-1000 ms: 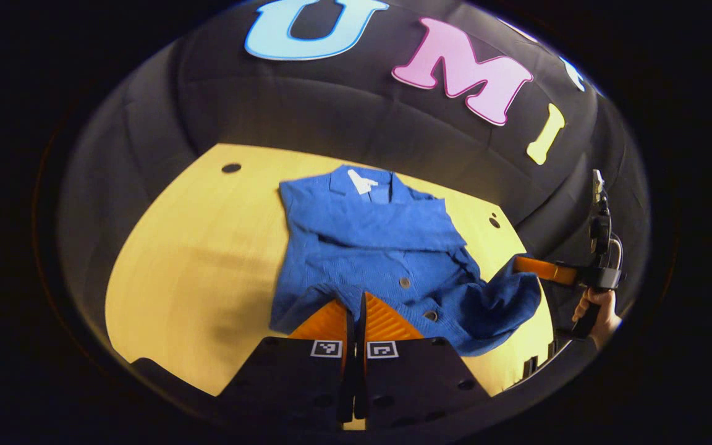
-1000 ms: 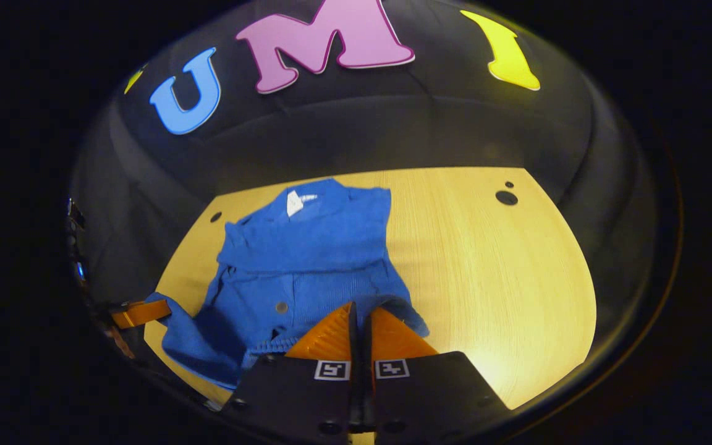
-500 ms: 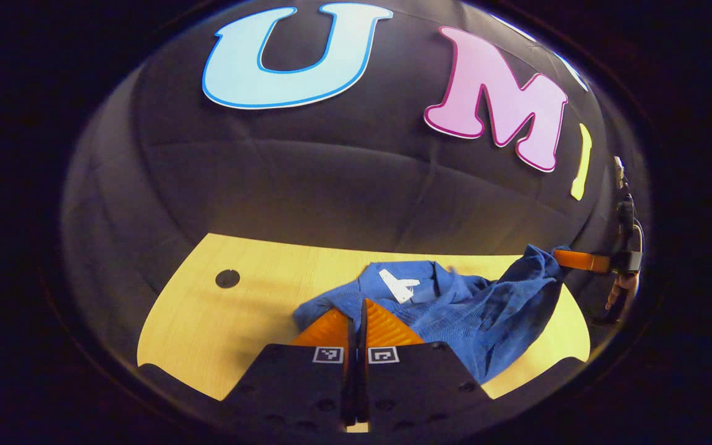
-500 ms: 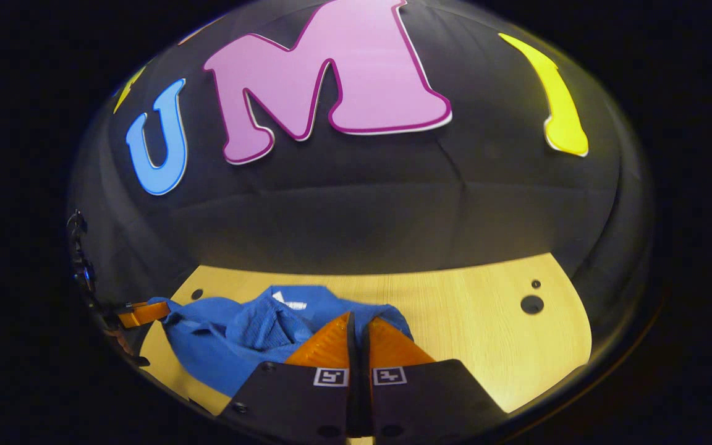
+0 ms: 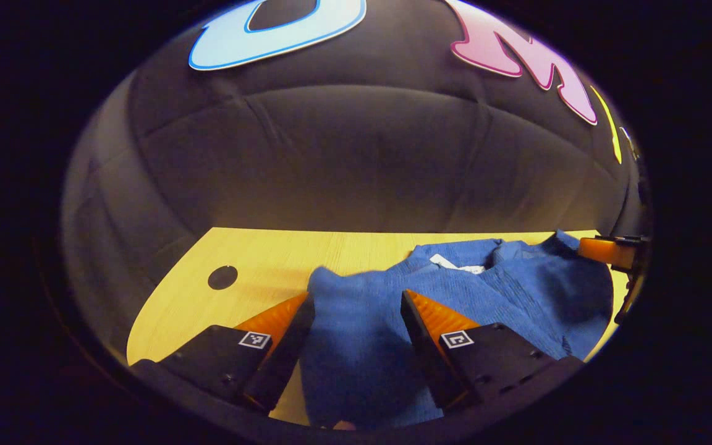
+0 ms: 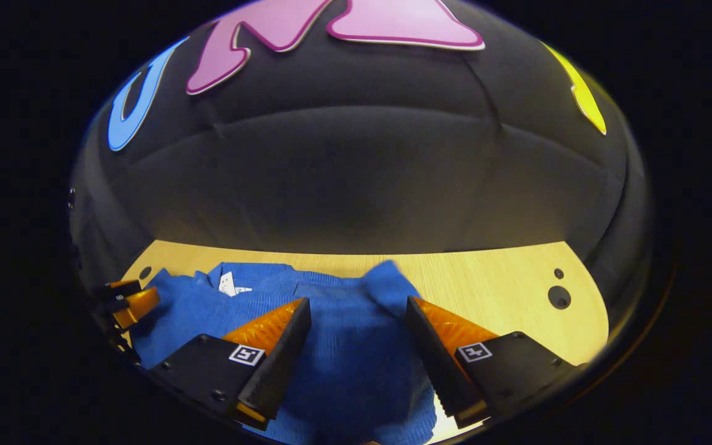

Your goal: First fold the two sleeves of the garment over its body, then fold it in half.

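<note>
Half a second earlier both claws were pinched shut on the garment's hem; at this moment the left gripper (image 5: pixel 356 303) and right gripper (image 6: pixel 357 309) stood wide open, holding nothing, the blue garment (image 5: pixel 455 296) lying released between the fingers on the table (image 5: pixel 257 259). That suggested the fold in half had just been laid down, though its neatness was hard to judge at this low angle. At the left gripper view's centre left sat one table hole (image 5: pixel 222 277); the right gripper view's lower right showed two.

Both claws (image 5: pixel 356 309) now off garment (image 5: pixel 455 290)
</note>
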{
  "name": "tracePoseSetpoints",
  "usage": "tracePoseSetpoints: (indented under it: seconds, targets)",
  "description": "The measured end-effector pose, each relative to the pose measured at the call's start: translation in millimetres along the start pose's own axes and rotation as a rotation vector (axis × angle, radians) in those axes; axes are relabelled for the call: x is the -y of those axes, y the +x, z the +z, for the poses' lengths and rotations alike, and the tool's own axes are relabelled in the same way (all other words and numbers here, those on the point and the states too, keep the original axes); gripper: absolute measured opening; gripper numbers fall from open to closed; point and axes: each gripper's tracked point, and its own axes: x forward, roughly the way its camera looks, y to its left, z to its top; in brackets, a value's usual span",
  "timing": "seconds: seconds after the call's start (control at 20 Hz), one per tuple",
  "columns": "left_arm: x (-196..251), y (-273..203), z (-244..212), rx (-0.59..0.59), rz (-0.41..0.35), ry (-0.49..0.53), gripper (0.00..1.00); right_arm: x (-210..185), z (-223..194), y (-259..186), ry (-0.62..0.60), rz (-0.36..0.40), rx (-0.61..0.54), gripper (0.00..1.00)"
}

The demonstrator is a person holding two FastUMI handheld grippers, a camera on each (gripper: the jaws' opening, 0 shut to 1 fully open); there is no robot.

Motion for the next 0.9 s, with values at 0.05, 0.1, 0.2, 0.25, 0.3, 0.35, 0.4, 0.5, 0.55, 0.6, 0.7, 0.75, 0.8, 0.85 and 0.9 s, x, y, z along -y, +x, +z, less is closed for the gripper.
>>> tracePoseSetpoints:
  seconds: [0.05, 0.1, 0.2, 0.25, 0.3, 0.35, 0.4, 0.5, 0.55, 0.6, 0.7, 0.75, 0.8, 0.85, 0.9]
  targets:
    - [-2, -6, 3, 0.010, -0.005, -0.008, 0.83, -3, 2, -4, -0.022, 0.005, 0.006, 0.93]
    - [-3, -16, 9, 0.028, 0.002, -0.009, 0.83, -5, 2, -12, -0.039, 0.008, 0.008, 0.98]
    - [-3, -32, 20, 0.080, 0.018, -0.018, 0.83, -14, 5, -38, -0.038, 0.017, 0.018, 0.98]
    - [-3, -45, 25, 0.102, 0.013, -0.029, 0.83, -19, 5, -50, -0.022, 0.023, 0.017, 0.98]
    - [-2, -58, 30, 0.127, 0.004, -0.040, 0.83, -23, 4, -62, -0.012, 0.028, 0.016, 0.98]
    - [0, -71, 35, 0.149, -0.011, -0.047, 0.83, -27, 4, -75, -0.011, 0.033, 0.024, 0.98]
    - [2, -85, 37, 0.167, -0.022, -0.051, 0.82, -29, 4, -86, -0.021, 0.032, 0.037, 0.98]
    - [3, -114, 40, 0.192, -0.031, -0.041, 0.82, -35, 1, -117, -0.063, 0.030, 0.043, 0.97]
    - [3, -133, 39, 0.204, -0.031, -0.034, 0.82, -41, -1, -135, -0.081, 0.036, 0.042, 0.92]
    - [2, -155, 39, 0.219, -0.028, -0.031, 0.82, -46, -1, -155, -0.101, 0.040, 0.051, 0.97]
    - [0, -204, 38, 0.252, -0.035, -0.035, 0.82, -54, 5, -203, -0.117, 0.047, 0.095, 0.98]
    - [0, -227, 35, 0.261, -0.045, -0.039, 0.82, -61, 8, -228, -0.114, 0.050, 0.122, 0.98]
    - [-1, -249, 33, 0.279, -0.048, -0.042, 0.82, -67, 10, -252, -0.106, 0.058, 0.148, 0.97]
    - [-3, -271, 35, 0.313, -0.045, -0.036, 0.82, -74, 11, -277, -0.104, 0.064, 0.166, 0.96]
    - [-6, -292, 42, 0.377, -0.036, -0.028, 0.82, -79, 11, -302, -0.104, 0.068, 0.183, 0.96]
